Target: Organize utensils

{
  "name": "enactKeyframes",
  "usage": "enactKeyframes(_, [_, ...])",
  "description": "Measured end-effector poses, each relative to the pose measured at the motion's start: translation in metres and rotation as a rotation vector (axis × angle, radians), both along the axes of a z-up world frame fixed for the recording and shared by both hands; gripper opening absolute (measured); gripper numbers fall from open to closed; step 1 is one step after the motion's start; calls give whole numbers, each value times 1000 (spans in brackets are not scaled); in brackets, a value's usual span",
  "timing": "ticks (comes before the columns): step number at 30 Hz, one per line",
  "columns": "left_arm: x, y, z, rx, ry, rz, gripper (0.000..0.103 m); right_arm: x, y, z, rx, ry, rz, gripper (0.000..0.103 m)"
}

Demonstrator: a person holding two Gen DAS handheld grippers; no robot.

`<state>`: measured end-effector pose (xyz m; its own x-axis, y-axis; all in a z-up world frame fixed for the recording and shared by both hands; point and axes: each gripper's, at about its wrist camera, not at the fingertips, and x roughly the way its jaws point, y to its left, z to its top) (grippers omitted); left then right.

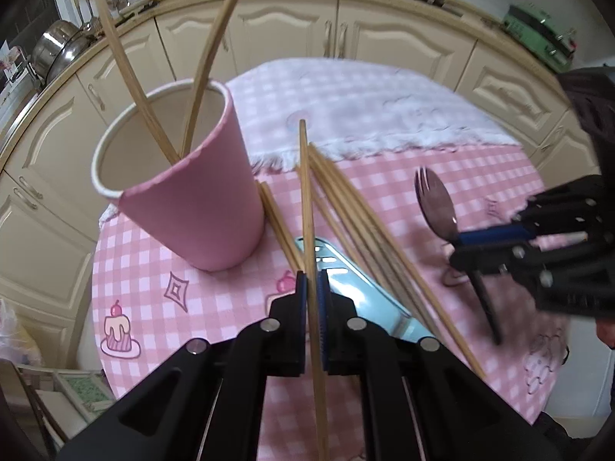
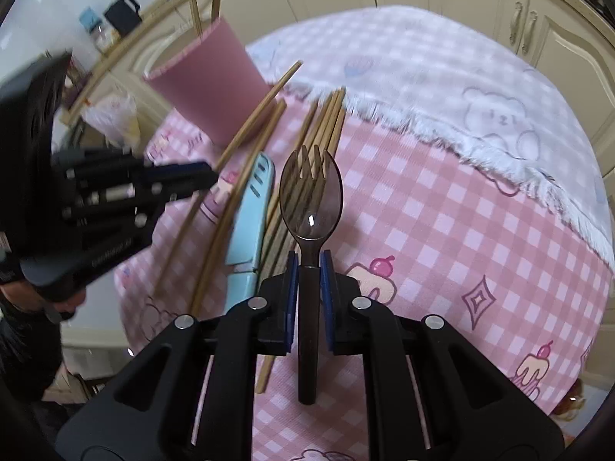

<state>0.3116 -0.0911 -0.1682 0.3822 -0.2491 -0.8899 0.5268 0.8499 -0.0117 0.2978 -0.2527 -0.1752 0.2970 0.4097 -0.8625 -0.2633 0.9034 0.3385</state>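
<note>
My left gripper (image 1: 312,282) is shut on a single wooden chopstick (image 1: 307,199), lifted off the pink checked tablecloth (image 1: 161,269). Left of it stands a pink cup (image 1: 192,199) with two chopsticks (image 1: 127,77) leaning inside. Several more chopsticks (image 1: 369,238) lie in a loose bundle over a light blue utensil (image 1: 357,288). My right gripper (image 2: 309,269) is shut on the handle of a translucent brown spork (image 2: 310,192), held above the cloth. The left wrist view shows that gripper (image 1: 484,236) at the right with the spork (image 1: 434,203).
A white fringed cloth (image 1: 384,115) covers the far half of the round table. Cream kitchen cabinets (image 1: 292,27) curve behind it. Metal pots (image 1: 57,46) sit on the counter at the left, and a green appliance (image 1: 538,30) at the right.
</note>
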Motion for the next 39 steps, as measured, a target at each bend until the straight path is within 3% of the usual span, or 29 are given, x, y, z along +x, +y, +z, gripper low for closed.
enactKeyframes(6, [-29,14,27,-94,-98,-16,5,-11,-18,28,88,-101,-58,12])
enactKeyframes(8, [-35,18,37,-116,-133,-12,0,-14,-21,38,100,-137,-65,11])
enactKeyframes(13, [-48,29,61,-181,-223,1,0,-19,-23,58,117,-199,-65,7])
enactKeyframes(20, [-39,27,41,-144,-155,-17,2,-13,-21,51,113,-181,-63,7])
enactKeyframes(22, [-34,24,30,-119,-136,-17,11,-14,-20,48,112,-176,-66,7])
enactKeyframes(23, [-28,20,23,-104,-121,-14,20,-13,-20,47,113,-173,-68,7])
enactKeyframes(24, [-24,18,18,-93,-114,-10,22,-13,-20,47,113,-171,-69,7])
enactKeyframes(32, [2,-1,-24,8,-11,-27,20,-15,-20,46,114,-174,-67,7])
enactKeyframes(35, [4,-3,-29,17,7,-34,6,-15,-20,46,115,-173,-67,7])
enactKeyframes(39, [2,-1,-28,3,6,-35,5,-15,-20,46,117,-174,-68,7])
